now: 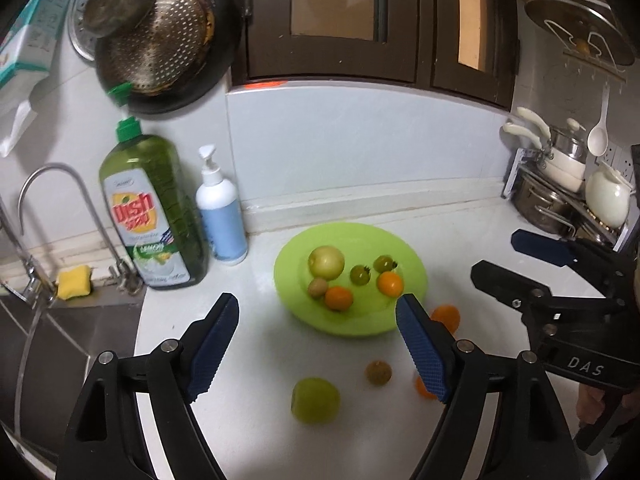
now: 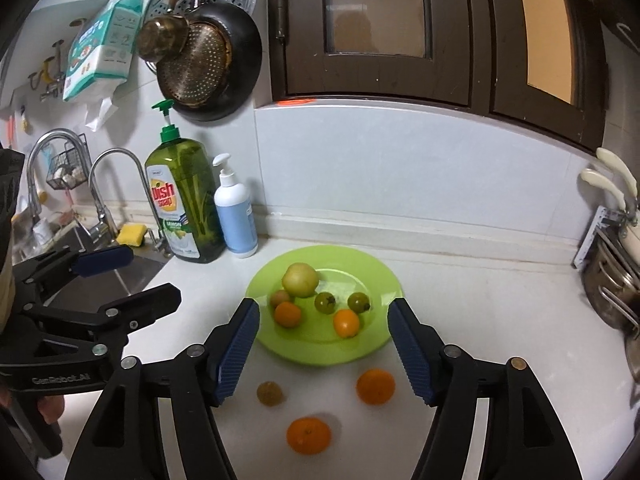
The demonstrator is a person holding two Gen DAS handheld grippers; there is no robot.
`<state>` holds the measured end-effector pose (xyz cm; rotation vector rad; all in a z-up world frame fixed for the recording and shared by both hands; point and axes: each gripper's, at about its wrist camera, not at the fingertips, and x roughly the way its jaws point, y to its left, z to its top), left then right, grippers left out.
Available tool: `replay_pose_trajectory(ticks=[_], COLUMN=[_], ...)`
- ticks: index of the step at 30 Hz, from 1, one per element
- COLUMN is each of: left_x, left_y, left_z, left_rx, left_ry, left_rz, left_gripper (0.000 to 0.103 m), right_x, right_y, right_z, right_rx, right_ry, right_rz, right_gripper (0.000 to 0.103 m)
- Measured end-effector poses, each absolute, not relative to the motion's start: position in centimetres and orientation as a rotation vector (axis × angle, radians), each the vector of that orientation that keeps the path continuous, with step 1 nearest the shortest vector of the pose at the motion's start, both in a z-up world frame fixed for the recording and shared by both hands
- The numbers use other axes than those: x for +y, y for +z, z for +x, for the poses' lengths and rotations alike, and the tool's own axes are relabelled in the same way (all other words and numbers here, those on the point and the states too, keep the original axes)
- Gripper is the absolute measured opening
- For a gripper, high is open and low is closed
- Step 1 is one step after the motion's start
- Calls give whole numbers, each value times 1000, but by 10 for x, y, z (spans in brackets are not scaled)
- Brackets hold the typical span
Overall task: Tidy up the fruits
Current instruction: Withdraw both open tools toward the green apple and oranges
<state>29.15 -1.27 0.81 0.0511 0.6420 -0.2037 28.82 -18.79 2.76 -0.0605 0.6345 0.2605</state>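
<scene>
A lime-green plate on the white counter holds a pale apple, two green tomatoes, two oranges and a kiwi. In front of it, loose on the counter, lie a green apple, a kiwi and two oranges. My left gripper hovers open above the plate's near edge. To its right, my right gripper is open too. Neither has anything between its fingers.
A green dish soap bottle and a white pump bottle stand at the back left. Beside them are a sink, a tap and a yellow sponge. A rack of pots fills the right end, and pans hang on the wall.
</scene>
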Motion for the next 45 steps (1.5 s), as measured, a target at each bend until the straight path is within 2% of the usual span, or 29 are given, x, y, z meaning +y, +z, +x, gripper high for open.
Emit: replay_pose_trajectory(ticks=[32, 45], left_x=[4, -14], left_y=[-74, -104], left_z=[227, 264], left_rx=[718, 757], left_ry=[-177, -220], left_rz=[175, 247], left_gripper=[82, 81], right_x=[-174, -179], right_y=[-57, -87], right_z=[238, 263], right_rx=[857, 949], right_ry=[190, 207], right_rz=[-59, -57], right_gripper=[67, 67])
